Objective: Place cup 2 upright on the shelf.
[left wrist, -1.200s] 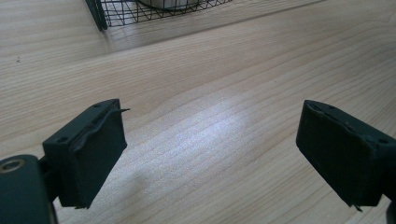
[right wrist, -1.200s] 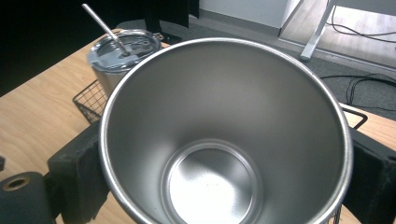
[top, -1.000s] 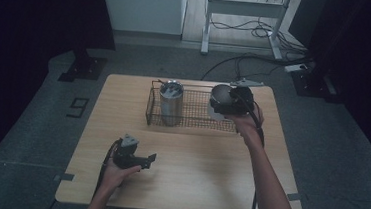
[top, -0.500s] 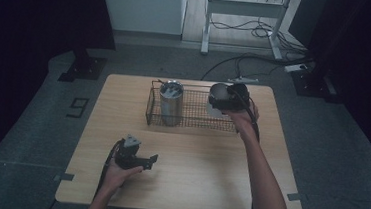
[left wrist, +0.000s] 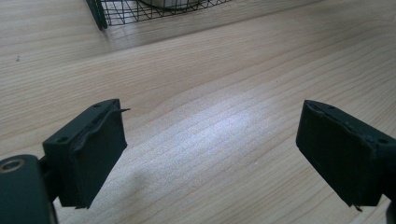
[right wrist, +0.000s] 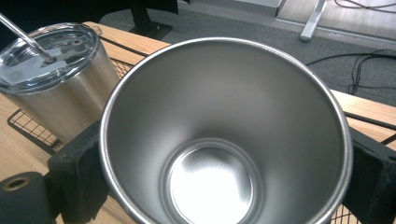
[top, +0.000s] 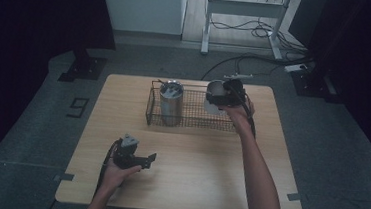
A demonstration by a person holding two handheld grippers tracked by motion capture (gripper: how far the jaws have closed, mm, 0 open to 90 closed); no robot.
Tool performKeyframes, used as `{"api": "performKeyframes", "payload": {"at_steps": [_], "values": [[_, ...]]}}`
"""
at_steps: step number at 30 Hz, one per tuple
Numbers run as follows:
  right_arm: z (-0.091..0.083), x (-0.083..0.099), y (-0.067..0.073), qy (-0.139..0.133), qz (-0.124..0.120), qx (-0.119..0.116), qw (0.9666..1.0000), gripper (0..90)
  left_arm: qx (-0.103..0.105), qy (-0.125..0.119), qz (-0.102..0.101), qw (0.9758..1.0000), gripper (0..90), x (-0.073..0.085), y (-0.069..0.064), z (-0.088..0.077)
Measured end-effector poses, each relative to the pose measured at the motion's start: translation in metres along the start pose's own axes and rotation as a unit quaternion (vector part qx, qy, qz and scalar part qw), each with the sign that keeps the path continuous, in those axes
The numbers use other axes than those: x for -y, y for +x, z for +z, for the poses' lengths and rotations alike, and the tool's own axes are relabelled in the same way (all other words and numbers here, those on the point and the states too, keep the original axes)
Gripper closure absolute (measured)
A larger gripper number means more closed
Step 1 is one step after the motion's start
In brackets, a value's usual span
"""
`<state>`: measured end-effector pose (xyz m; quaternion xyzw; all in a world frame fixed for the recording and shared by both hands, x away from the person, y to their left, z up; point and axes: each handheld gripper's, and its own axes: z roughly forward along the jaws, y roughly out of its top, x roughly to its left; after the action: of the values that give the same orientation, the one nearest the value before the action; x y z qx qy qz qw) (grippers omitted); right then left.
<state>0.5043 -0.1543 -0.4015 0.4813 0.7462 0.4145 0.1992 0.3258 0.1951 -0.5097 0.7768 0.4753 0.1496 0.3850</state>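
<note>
Dark grey carpet surrounded the pale wooden table (top: pixel 182 184), where a black wire basket (top: pixel 192 121) sat along the far edge with a lidded steel tumbler (top: pixel 170 103) upright in its left end. The right gripper (top: pixel 226 93) held an open, lidless steel cup (right wrist: pixel 224 135), jaws clamped on its sides, mouth tilted toward the camera, above the basket's right end; the basket floor lay directly below. Well apart, the left gripper (top: pixel 145 160) rested near the front edge, jaws wide and empty
</note>
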Motion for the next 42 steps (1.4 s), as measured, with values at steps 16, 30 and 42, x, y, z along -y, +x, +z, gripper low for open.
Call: {"api": "performKeyframes", "payload": {"at_steps": [16,30,42], "values": [[0.014,-0.007,-0.008,0.001,-0.004,0.004,1.0,6.7,-0.003,0.004,-0.001,1.0,8.3,0.001,0.003,0.0],[0.033,-0.001,-0.018,0.017,-0.001,0.008,0.9998,6.6,-0.003,0.003,-0.004,1.0,8.3,0.002,0.004,-0.001],[0.046,0.004,-0.019,0.03,-0.001,0.008,0.9995,6.6,-0.002,0.008,-0.003,1.0,8.3,0.003,0.004,0.001]]}}
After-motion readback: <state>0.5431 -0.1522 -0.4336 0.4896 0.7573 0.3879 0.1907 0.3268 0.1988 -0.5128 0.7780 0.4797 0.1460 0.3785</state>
